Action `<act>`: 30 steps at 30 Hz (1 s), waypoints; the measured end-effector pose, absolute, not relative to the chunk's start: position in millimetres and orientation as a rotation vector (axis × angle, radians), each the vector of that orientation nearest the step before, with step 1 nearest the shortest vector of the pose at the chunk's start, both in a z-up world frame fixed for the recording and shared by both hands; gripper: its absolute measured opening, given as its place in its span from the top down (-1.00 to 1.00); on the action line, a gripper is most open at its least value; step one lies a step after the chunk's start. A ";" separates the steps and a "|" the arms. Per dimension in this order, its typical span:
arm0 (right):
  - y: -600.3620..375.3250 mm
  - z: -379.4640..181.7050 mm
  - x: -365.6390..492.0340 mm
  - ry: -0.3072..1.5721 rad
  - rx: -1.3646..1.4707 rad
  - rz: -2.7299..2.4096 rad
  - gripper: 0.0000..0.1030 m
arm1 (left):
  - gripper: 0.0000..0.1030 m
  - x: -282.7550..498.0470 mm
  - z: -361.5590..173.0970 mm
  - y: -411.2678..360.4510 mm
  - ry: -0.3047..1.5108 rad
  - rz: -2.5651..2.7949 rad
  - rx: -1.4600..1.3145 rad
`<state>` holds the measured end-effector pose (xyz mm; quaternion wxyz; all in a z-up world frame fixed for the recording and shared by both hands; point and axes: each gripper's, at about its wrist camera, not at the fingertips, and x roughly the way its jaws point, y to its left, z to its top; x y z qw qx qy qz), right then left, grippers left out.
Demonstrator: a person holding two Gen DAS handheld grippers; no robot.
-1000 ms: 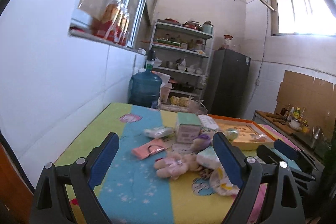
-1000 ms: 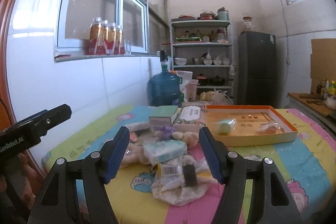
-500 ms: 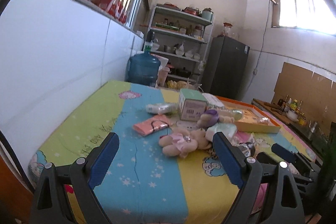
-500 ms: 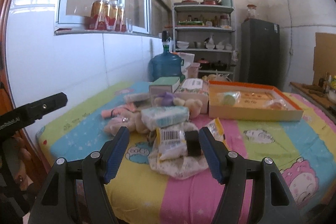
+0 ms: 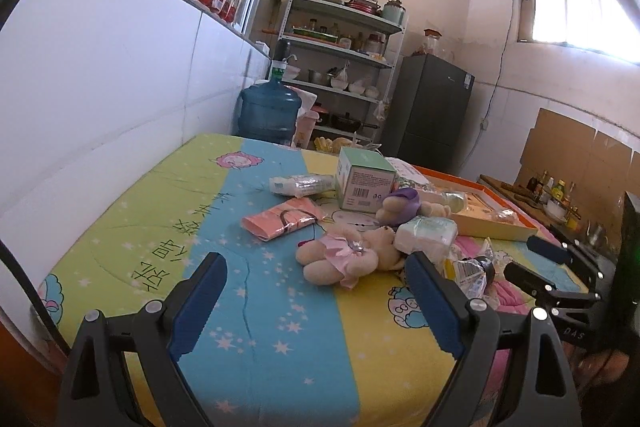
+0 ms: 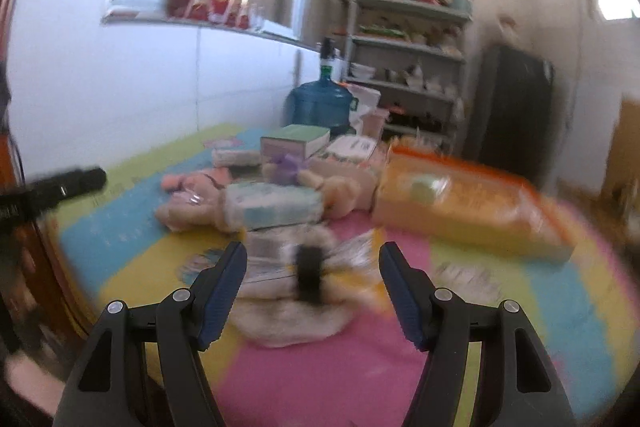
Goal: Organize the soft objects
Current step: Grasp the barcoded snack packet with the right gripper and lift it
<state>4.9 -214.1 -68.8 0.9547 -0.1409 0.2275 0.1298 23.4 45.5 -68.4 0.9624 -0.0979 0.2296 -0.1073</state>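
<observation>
Two plush toys lie in the heap at the middle of the surface, which wears a striped cartoon cover: a beige bear in a pink dress on its side, and a purple-capped toy just behind it. Touching the bear's head is a pale wipes pack, and in front of that a crinkly wrapper bundle rests on a white cloth. A pink pouch lies apart on the blue stripe, with a clear tube pack and a green box behind. An orange tray sits beyond the heap, holding a few small things. The left tool hovers short of the bear, jaws wide and empty. The right tool, in a blurred view, hangs over the bundle, jaws spread wide to either side of it and gripping nothing. A water jug stands by the wall past the far edge.
</observation>
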 end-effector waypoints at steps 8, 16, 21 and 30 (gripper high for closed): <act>-200.3 -84.6 29.2 0.550 -0.717 0.518 -0.37 | -0.76 29.1 -70.4 37.4 0.475 -0.221 -0.212; -183.5 -98.4 58.2 0.639 -0.909 0.707 -0.36 | -0.76 34.4 -72.6 37.9 0.495 -0.202 -0.205; -183.8 -96.8 68.5 0.690 -0.878 0.765 -0.08 | -0.76 40.7 -75.2 39.4 0.509 -0.195 -0.221; -225.4 -62.5 64.2 0.615 -0.537 0.751 0.05 | -0.76 52.7 -77.7 26.9 0.533 -0.253 -0.168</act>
